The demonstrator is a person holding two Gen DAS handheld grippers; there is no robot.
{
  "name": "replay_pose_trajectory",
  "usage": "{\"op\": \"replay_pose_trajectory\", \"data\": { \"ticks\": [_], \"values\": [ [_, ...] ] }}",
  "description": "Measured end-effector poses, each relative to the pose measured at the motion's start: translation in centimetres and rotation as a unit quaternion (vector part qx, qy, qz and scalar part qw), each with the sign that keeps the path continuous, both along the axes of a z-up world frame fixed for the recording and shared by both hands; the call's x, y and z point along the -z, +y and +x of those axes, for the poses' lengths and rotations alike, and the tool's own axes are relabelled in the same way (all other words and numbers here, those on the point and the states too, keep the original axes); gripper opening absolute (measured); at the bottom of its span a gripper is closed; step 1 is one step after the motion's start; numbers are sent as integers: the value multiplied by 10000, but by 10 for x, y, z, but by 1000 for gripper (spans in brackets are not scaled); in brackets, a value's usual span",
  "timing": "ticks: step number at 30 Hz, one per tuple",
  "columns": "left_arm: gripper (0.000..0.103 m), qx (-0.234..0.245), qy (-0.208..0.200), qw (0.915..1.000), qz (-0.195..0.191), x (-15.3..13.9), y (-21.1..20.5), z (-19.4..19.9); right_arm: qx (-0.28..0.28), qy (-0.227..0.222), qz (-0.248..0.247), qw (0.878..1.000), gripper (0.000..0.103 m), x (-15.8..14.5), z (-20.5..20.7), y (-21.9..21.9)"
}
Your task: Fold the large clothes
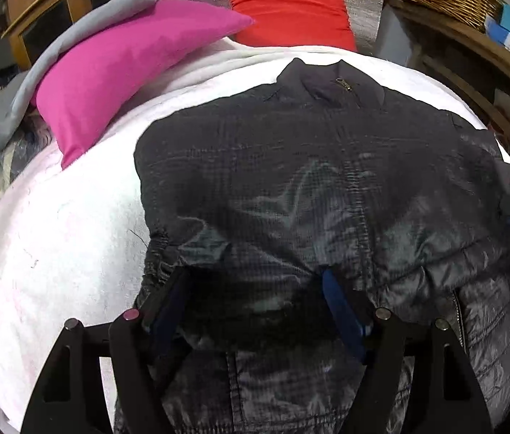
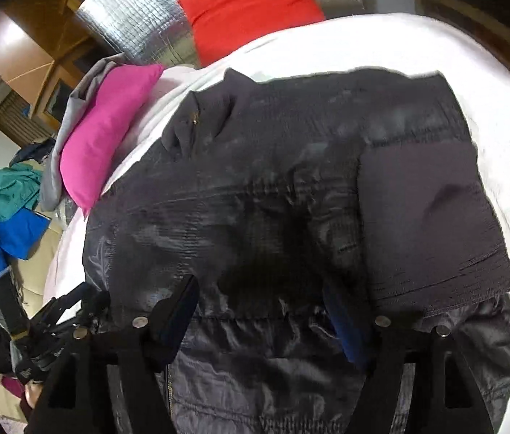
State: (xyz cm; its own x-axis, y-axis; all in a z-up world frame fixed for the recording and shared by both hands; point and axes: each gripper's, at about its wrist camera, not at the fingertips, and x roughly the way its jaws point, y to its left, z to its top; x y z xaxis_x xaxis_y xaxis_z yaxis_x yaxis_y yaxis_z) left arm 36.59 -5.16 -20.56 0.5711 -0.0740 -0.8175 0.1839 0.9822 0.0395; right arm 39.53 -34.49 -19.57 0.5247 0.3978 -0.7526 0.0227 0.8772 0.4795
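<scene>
Jacket (image 1: 309,181): as it lies flat on the white bed (image 1: 55,253), collar at 12 o'clock, it looks soft, puffy, slippery (likely light).
Hold: the hem at 6 o'clock.
Left gripper (image 1: 255,289): jaws apart, nothing pinched.
Right gripper (image 2: 262,300): likewise apart.

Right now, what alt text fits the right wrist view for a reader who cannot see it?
A dark quilted jacket lies zipped on a white blanket, one sleeve folded across its body. The right gripper hangs over the hem, jaws open, gripping nothing. A pink pillow and a red pillow lie beyond the collar.
</scene>
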Motion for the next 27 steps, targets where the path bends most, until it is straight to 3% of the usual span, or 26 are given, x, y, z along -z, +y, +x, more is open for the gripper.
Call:
{"op": "replay_pose_trajectory", "data": {
  "ticks": [2,5,8,11,14,18,21,24,27],
  "values": [
    [76,-1,-40,9998,-170,-8,7,-3,201,-241,293,9991,71,-13,-8,-19],
    [76,-237,-348,9979,-500,-30,35,-10,862,-567,257,9943,73,-27,-21,-60],
    [79,-563,-416,9934,-906,-36,69,-2,1375,-470,447,9884,73,-17,-20,-103],
    [79,-949,-93,9850,-1437,-27,105,17,1712,-248,555,9834,73,4,-13,-134],
    [79,-1128,202,9704,-2125,-12,127,32,1612,44,821,9835,73,28,6,-144],
    [79,-1184,494,9590,-2529,6,134,40,1302,242,1194,9840,73,52,22,-144],
    [79,-1130,745,9434,-3029,18,132,45,1038,172,1244,9866,74,57,31,-135],
    [79,-1016,900,9392,-3154,27,124,44,889,132,1200,9887,74,61,29,-119],
    [58,-900,954,9410,-3119,32,110,49,775,72,1046,9915,50,57,26,-107]
  ]
}}
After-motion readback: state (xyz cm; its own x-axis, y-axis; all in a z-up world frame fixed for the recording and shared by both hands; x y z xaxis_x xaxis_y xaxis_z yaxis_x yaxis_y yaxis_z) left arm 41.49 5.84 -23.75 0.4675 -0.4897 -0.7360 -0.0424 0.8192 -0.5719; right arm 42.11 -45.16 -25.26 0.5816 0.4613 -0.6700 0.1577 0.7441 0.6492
